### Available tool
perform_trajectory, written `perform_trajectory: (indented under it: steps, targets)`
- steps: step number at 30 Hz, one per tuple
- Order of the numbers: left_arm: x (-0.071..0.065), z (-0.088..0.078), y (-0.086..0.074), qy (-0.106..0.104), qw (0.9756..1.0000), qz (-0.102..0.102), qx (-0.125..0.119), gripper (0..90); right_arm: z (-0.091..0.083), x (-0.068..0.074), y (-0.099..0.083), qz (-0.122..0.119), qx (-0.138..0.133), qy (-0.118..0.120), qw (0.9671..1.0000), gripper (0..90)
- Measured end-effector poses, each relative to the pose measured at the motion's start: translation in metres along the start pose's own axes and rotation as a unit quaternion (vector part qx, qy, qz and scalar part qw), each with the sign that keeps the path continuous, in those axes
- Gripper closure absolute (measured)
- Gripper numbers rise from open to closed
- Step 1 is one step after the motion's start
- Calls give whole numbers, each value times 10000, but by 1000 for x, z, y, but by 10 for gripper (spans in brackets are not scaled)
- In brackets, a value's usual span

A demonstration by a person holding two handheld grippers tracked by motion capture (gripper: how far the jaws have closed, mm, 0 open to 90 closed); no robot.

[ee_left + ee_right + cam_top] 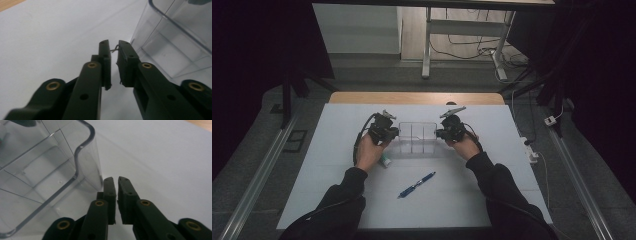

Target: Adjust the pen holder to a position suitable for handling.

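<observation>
Both grippers are down at the clear plastic organiser (417, 136), one at each end. The box sits mid-table on the white table cover (312, 190), a bit toward the far side, and its long axis runs left to right across the table, open side up, with thin divider walls splitting it into compartments.

On the left, the left gripper (395, 133) points right, toward the box's left end. In the left gripper view its two black jaws stand a narrow slit apart with nothing between them but a wisp of thread at the tips, and the organiser's clear wall (172, 45) rises just beside them on the right, not clamped.

Over on the right, the right gripper (439, 134) points left at the opposite end. The right gripper view shows the same story: jaws a thin gap apart, empty, the box's rounded corner (85, 147) just beside the tips, apart from the pads.

Nearer the person, a blue pen (416, 184) lies slanted, one end near-left, the other far-right. A small white-and-teal item (385, 160) lies just below the left hand (370, 150); too small to identify. No readable label or writing on anything here.
</observation>
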State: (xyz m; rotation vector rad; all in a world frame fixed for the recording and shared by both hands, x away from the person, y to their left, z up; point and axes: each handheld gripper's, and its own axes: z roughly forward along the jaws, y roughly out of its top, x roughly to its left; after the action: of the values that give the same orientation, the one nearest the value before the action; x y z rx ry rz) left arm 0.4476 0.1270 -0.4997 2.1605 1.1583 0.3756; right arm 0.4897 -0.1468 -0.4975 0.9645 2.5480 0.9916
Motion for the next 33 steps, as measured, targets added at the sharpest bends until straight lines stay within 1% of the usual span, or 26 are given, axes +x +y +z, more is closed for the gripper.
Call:
perform_trajectory:
  steps: [2, 4, 6, 7, 8, 9, 10, 12, 13, 14, 15, 16, 17, 19, 20, 21, 23, 24, 25, 26, 27, 29, 30, 31, 32, 33]
  targets:
    - [3, -6, -2, -77, 9999, -28, -63, 754, -4, 1, -1, -30, -31, -93, 9999, 805]
    - [5, -14, -6, -185, 9997, -53, -137, 705, -9, 0, -2, 13, -84, -80, 9999, 766]
    - [4, -16, -7, -196, 9997, -39, -144, 658, -14, -1, -4, 55, -130, -56, 9999, 747]
    - [2, -21, -8, -180, 9997, 37, -132, 640, -17, -1, -5, 78, -158, -40, 9998, 735]
    - [2, -21, -8, -180, 9997, 37, -132, 621, -17, -1, -5, 78, -158, -40, 9998, 735]
    - [1, -23, -9, -173, 9997, 70, -137, 621, -20, -1, -5, 69, -179, -32, 9998, 725]
    - [-1, -29, -11, -169, 9997, 111, -154, 589, -27, 0, -6, 93, -227, -25, 9997, 705]
    - [-1, -32, -11, -185, 9996, 114, -174, 557, -32, 1, -7, 101, -290, 14, 9995, 676]
    - [-2, -35, -12, -206, 9995, 109, -192, 557, -32, 1, -7, 101, -290, 14, 9995, 676]
    - [-2, -38, -13, -221, 9995, 117, -193, 517, -37, 3, -8, 98, -306, 33, 9995, 648]
    - [-3, -40, -14, -232, 9995, 113, -205, 503, -39, 4, -9, 103, -320, 41, 9994, 634]
    - [-3, -43, -16, -244, 9994, 125, -212, 489, -41, 5, -10, 103, -338, 73, 9993, 616]
    - [-4, -46, -17, -247, 9994, 138, -205, 489, -41, 5, -10, 103, -338, 73, 9993, 616]
    - [-5, -51, -21, -255, 9994, 137, -203, 429, -49, 9, -12, 84, -363, 64, 9993, 574]
    - [-6, -53, -23, -271, 9993, 122, -208, 429, -49, 9, -12, 84, -363, 64, 9993, 574]
    - [-6, -55, -25, -288, 9993, 115, -204, 390, -54, 11, -14, 59, -403, 100, 9991, 537]
    - [-9, -58, -30, -353, 9991, 91, -195, 373, -56, 12, -15, 65, -418, 112, 9990, 519]
    - [-10, -59, -31, -376, 9991, 93, -193, 337, -61, 14, -18, 71, -434, 142, 9989, 494]
    - [-12, -60, -33, -402, 9990, 109, -188, 320, -64, 15, -19, 83, -434, 150, 9989, 478]
    - [-13, -62, -34, -443, 9988, 125, -188, 302, -66, 16, -20, 47, -425, 148, 9990, 460]
    - [-15, -64, -35, -489, 9985, 121, -214, 302, -66, 16, -20, 47, -425, 148, 9990, 460]
    - [-18, -68, -37, -589, 9978, 118, -266, 266, -70, 19, -24, 37, -410, 185, 9990, 433]
    - [-20, -70, -37, -648, 9974, 104, -308, 231, -74, 21, -27, 30, -400, 222, 9989, 401]
    - [-22, -72, -38, -695, 9969, 111, -341, 231, -74, 21, -27, 30, -400, 222, 9989, 401]
    - [-24, -74, -39, -723, 9967, 127, -350, 203, -78, 24, -31, 24, -390, 264, 9989, 371]
    - [-26, -76, -40, -736, 9965, 142, -369, 203, -78, 24, -31, 24, -390, 264, 9989, 371]
